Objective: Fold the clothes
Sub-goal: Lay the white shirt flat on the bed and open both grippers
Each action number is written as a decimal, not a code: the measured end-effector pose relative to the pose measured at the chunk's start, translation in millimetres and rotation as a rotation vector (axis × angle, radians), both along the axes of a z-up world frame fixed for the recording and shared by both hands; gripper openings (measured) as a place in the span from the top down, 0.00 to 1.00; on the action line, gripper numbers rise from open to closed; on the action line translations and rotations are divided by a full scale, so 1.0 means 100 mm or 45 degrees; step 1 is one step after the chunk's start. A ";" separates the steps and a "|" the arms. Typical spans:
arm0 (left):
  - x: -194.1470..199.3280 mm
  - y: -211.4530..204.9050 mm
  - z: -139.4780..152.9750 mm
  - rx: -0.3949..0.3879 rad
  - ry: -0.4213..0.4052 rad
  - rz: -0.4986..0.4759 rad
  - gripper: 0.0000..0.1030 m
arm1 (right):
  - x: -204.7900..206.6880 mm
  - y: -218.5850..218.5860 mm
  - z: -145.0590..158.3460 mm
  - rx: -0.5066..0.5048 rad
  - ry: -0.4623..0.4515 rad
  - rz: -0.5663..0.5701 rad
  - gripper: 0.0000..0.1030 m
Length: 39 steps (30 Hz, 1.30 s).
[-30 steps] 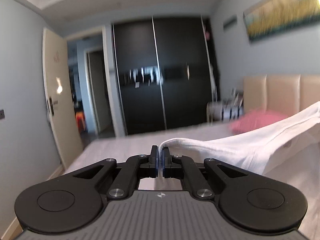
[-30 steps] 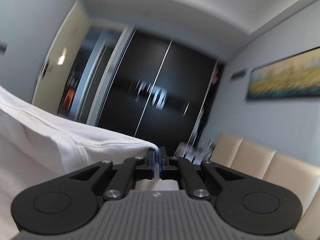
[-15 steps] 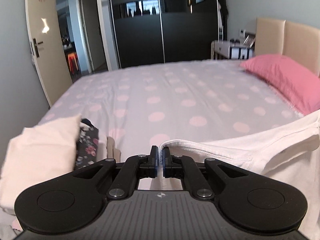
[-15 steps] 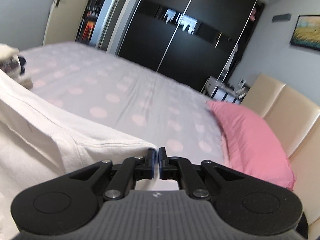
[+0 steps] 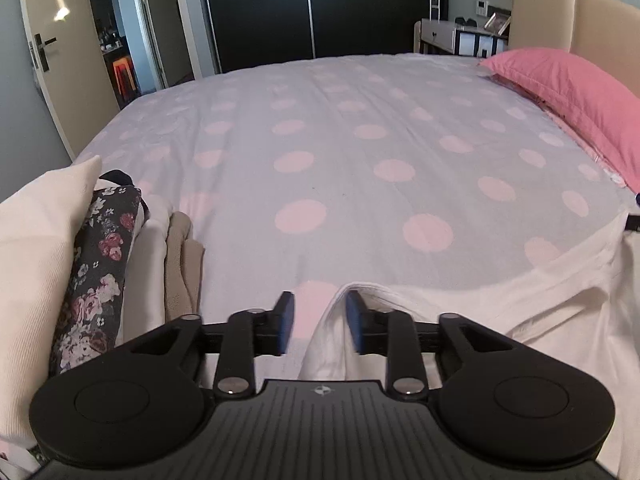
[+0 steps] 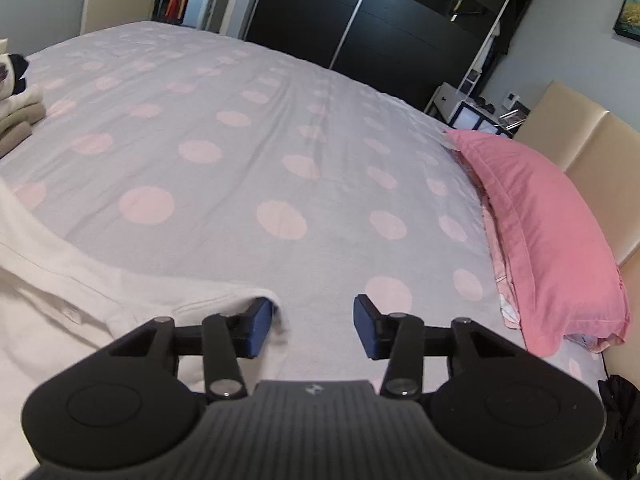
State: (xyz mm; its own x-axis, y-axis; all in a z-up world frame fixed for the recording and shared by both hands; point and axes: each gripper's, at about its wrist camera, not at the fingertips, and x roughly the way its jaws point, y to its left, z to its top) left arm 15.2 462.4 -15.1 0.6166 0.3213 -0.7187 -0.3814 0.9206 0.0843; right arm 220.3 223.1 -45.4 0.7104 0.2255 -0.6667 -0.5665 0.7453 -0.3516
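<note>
A white garment lies spread on the near edge of the bed; it also shows in the right wrist view. My left gripper is open, and a corner of the garment lies between its blue pads, against the right pad. My right gripper is open, with the garment's other corner lying by its left pad. Neither gripper holds the cloth.
The bed has a grey sheet with pink dots. A stack of folded clothes sits at the left edge, with a floral piece in it. A pink pillow lies by the beige headboard. A black wardrobe stands behind.
Both grippers came down from a raised hold to the bed and opened. The white garment was let go and now lies on the sheet.
</note>
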 end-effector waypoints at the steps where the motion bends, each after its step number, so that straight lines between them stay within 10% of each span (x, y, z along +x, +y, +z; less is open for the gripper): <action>1: -0.03 0.00 0.01 0.009 -0.007 0.007 0.61 | -0.02 -0.01 0.00 -0.014 0.000 0.004 0.53; 15: -0.87 -0.21 0.26 0.010 0.040 -0.014 0.51 | -0.81 -0.62 0.20 0.031 0.117 -0.003 0.43; 39: -2.45 -0.39 -0.69 -0.209 0.472 0.220 0.50 | -2.69 -1.04 -0.52 0.199 0.575 0.024 0.35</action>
State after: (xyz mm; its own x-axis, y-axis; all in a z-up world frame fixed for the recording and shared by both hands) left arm -230.2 422.9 -83.7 0.2546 0.2603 -0.9314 -0.5024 0.8585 0.1026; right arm -48.8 118.7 -97.6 0.3521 0.3579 -0.8648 -0.6509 0.7576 0.0485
